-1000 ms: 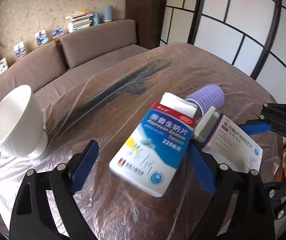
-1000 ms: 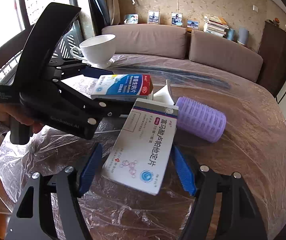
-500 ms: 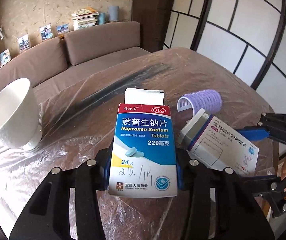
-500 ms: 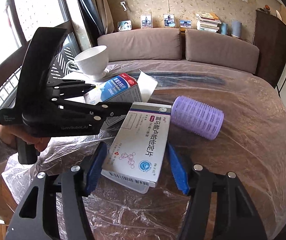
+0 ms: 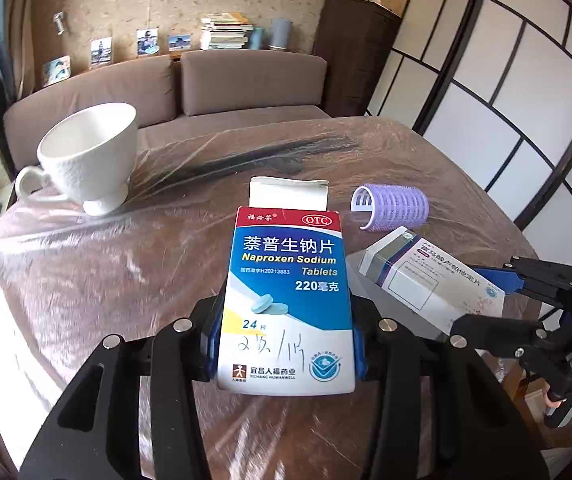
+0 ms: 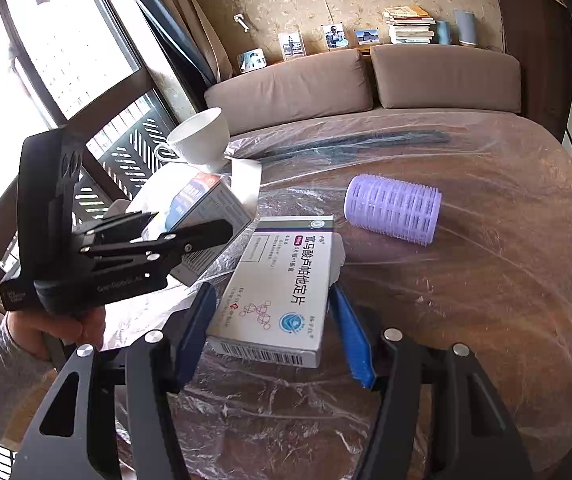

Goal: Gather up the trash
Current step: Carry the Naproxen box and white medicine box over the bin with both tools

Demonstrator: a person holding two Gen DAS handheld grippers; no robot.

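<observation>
**One box gripped, the second between the fingers**

The left gripper (image 5: pixel 286 344) now clamps the blue pill box (image 5: pixel 286 296) by its long sides, its blue pads pressed against the cardboard; a second ago those fingers stood wide with the box lying loose and askew between them; half a second ago they had closed on it; now it is raised and pointing straight ahead, its top flap open, clear of the plastic-covered table (image 6: pixel 485 280); in the right view the box (image 6: pixel 202 208) hangs off the surface in the left gripper (image 6: pixel 190 236). That piece of trash looks secured.

The right gripper (image 6: pixel 274 320) straddles the white pill box (image 6: pixel 278 292); its fingers have narrowed since a second ago, yet a sliver of gap shows at each side, so I judge it not yet pinched; the box seems to rest on the table, one end perhaps tilted up, just beside the purple hair roller (image 6: pixel 393 208).

The white cup (image 5: pixel 90 160) stands well apart at the far left edge; it is probably not trash. No bin shows in either view; closing on the white box looks like the next step.
</observation>
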